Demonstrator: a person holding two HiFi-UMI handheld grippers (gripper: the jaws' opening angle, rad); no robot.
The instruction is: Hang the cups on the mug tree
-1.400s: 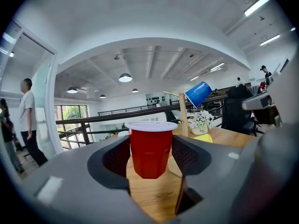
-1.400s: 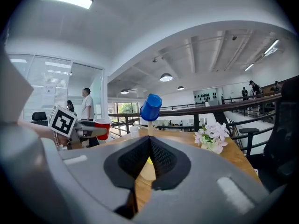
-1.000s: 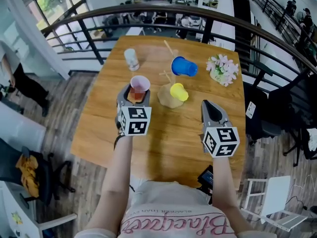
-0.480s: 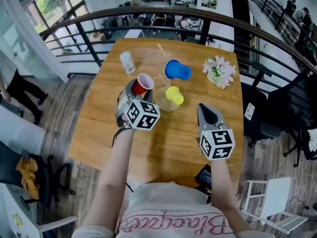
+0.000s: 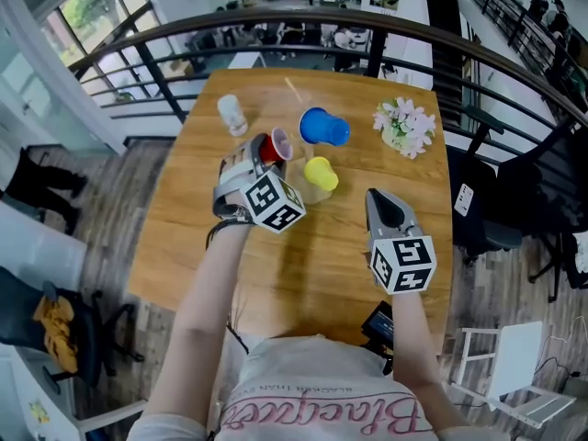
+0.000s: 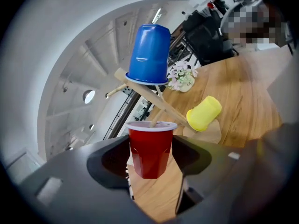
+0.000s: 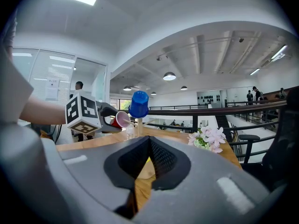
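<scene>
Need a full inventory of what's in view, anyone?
table: 1, wood, centre
mug tree: 1, pale wood, far middle of table
blue cup: 1, blue, upside down on a tree peg
yellow cup: 1, yellow, on a lower tree peg
red cup: 1, red with pale inside, tipped sideways at the tree, held off the table
clear cup: 1, see-through, far left of table
flowers: 1 bunch, pink and white, far right of table
railing: 1, dark, beyond the table
left gripper: 1, grey, fingers clamped on red cup
right gripper: 1, grey, fingers shut, empty, over table's near right
</scene>
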